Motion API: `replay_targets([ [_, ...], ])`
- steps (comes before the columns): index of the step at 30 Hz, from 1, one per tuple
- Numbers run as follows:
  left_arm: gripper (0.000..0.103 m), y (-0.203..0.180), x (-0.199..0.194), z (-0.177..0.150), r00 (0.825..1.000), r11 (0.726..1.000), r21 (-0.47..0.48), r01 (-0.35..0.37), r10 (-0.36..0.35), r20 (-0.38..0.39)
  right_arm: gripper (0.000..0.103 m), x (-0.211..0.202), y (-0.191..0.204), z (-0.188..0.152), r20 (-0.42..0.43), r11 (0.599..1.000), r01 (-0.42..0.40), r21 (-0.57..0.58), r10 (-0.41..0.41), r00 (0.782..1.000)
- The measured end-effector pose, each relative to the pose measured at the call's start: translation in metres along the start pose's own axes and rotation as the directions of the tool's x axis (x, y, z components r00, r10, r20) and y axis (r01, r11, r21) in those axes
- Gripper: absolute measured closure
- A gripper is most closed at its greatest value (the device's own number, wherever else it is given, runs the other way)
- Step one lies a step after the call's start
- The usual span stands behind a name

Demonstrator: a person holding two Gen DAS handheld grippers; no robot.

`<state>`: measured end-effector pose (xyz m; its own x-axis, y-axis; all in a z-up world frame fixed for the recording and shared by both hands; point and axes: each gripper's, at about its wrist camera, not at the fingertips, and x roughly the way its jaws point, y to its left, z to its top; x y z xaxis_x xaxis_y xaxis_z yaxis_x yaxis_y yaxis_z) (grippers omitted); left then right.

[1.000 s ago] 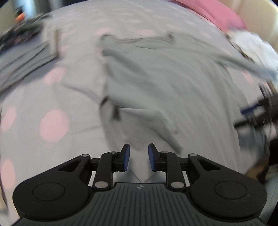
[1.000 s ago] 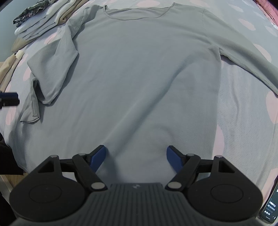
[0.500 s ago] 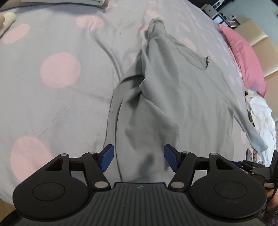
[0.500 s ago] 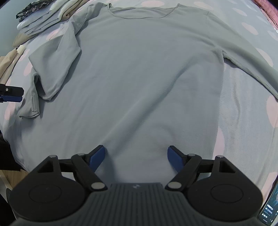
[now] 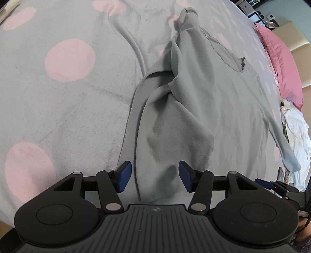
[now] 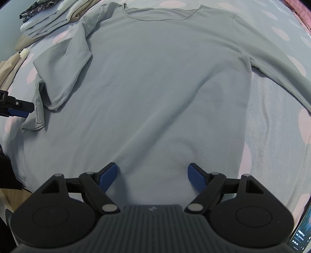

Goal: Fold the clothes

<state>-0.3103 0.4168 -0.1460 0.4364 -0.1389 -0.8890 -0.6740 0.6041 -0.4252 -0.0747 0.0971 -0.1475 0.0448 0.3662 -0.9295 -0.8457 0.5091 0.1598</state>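
A grey long-sleeved shirt (image 6: 165,81) is spread flat on a grey bedspread (image 5: 58,109) with pink dots, one sleeve (image 5: 175,124) folded back over itself. The left gripper (image 5: 154,176) is held over that sleeve's cuff with jaws apart, nothing pinched. The right gripper (image 6: 152,176) is poised above the hem, jaws wide and empty.

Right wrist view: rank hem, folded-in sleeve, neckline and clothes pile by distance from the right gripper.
From the right gripper:
1. Hem, between the open jaws.
2. Folded-in sleeve, left.
3. Neckline, top centre.
4. Clothes pile, far top left.
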Motion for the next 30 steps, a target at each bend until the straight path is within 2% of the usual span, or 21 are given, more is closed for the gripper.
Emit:
replay_targets([
  [3,0.059,-0.001,0.0,-0.0009,1.0,1.0,0.005,-0.022,0.022,0.002,0.021,-0.0009,-0.001,-0.0012,0.001,1.0,0.001,-0.004,-0.001,1.0],
  [8,0.059,-0.0028,-0.0007,-0.0038,0.999,0.999,0.006,-0.033,0.033,0.01,0.021,-0.0028,-0.0031,-0.0026,0.001,1.0,0.003,-0.013,-0.003,1.0],
  [12,0.058,-0.0018,-0.0007,-0.0036,1.0,1.0,0.005,-0.021,0.021,0.011,0.021,-0.0033,-0.0041,-0.0009,0.0,1.0,0.006,-0.019,-0.006,1.0],
  [14,0.053,-0.0013,-0.0008,-0.004,1.0,1.0,0.013,-0.008,0.008,0.012,0.021,-0.0033,-0.0043,0.0005,0.0,1.0,0.007,-0.021,-0.008,1.0],
  [18,0.052,-0.0038,-0.0015,-0.0034,0.999,0.999,0.032,0.037,-0.038,0.021,0.02,-0.0057,-0.0061,0.0002,-0.001,1.0,0.01,-0.026,-0.01,1.0],
  [26,0.053,-0.0027,0.0014,-0.0017,1.0,1.0,0.016,0.021,-0.021,0.008,0.02,-0.0048,-0.0049,0.002,0.001,0.999,0.011,-0.031,-0.011,1.0],
  [28,0.062,-0.0022,0.0019,-0.0017,1.0,1.0,0.016,0.01,-0.01,0.006,0.02,-0.0052,-0.0045,0.0014,0.002,0.999,0.012,-0.032,-0.012,1.0],
  [30,0.082,-0.0012,0.002,-0.0013,1.0,1.0,0.016,-0.008,0.008,0.008,0.02,-0.0047,-0.0043,0.0019,0.002,0.999,0.012,-0.033,-0.012,1.0],
])
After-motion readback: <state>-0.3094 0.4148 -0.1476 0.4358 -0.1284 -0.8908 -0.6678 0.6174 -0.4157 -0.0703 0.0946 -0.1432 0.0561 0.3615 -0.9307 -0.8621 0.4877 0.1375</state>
